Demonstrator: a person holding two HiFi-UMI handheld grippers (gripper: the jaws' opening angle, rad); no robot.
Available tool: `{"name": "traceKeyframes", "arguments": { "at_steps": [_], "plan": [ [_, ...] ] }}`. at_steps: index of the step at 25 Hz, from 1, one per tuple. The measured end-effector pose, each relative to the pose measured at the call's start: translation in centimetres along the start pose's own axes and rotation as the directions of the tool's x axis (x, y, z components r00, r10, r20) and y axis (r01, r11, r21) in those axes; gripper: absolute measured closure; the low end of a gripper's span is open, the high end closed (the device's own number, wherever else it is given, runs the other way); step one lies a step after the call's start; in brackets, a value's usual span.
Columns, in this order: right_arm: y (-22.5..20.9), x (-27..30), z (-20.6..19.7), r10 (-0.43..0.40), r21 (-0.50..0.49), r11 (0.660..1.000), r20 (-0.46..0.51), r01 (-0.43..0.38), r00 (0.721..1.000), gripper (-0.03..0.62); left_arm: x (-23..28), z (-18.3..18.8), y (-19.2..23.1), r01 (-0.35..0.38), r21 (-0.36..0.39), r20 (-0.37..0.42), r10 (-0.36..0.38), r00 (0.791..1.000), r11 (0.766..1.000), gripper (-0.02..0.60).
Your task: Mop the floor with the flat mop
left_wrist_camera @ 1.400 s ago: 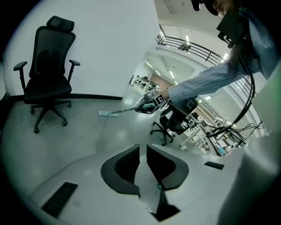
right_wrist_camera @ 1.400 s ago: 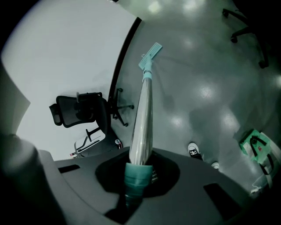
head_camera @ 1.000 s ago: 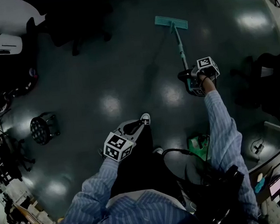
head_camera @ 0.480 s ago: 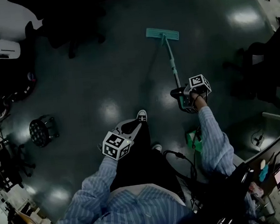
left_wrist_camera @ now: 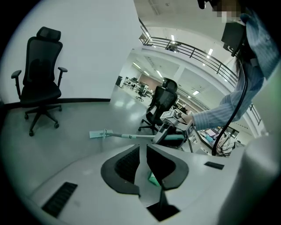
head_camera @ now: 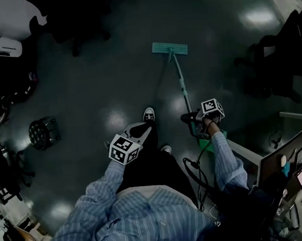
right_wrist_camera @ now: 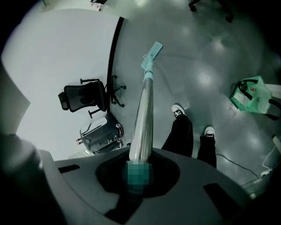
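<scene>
The flat mop's teal head (head_camera: pixel 170 48) lies flat on the dark glossy floor ahead of me, and its pale handle (head_camera: pixel 181 86) slants back to my right gripper (head_camera: pixel 196 124), which is shut on the handle's upper end. In the right gripper view the handle (right_wrist_camera: pixel 144 118) runs from between the jaws out to the mop head (right_wrist_camera: pixel 152 52). My left gripper (head_camera: pixel 134 137) hangs by my left leg with its jaws together and nothing in them. From the left gripper (left_wrist_camera: pixel 142 165) I see the mop head (left_wrist_camera: pixel 99 133) and the right gripper (left_wrist_camera: pixel 169 132) side-on.
A black office chair (left_wrist_camera: pixel 41 94) stands by the white wall, and another chair (left_wrist_camera: pixel 160 105) sits behind the mop. A round stool (head_camera: pixel 42 133) is at the left. More chairs (head_camera: pixel 287 53) and a desk (head_camera: pixel 296 157) crowd the right. A green bag (right_wrist_camera: pixel 251 94) lies near my feet.
The mop head has slid back toward me and to the left. My right gripper has drawn closer to my body with the handle. The left gripper has hardly moved.
</scene>
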State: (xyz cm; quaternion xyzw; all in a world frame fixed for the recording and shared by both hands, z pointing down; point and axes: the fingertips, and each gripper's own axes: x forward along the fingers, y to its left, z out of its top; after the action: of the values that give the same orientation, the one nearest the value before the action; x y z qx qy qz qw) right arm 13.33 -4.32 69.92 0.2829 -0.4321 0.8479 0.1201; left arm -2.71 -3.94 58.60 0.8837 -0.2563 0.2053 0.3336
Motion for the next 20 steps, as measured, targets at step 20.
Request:
{"name": "traceKeyframes", "arguments": {
  "at_steps": [20],
  "plan": [
    [-17.7, -3.5, -27.3, -0.085, -0.034, 0.996, -0.115, 0.081, 0.990, 0.566, -6.6, -9.1, -12.6, -0.025, 0.015, 0.141, 0.022, 0.990, 1.000, 0.531]
  ]
}}
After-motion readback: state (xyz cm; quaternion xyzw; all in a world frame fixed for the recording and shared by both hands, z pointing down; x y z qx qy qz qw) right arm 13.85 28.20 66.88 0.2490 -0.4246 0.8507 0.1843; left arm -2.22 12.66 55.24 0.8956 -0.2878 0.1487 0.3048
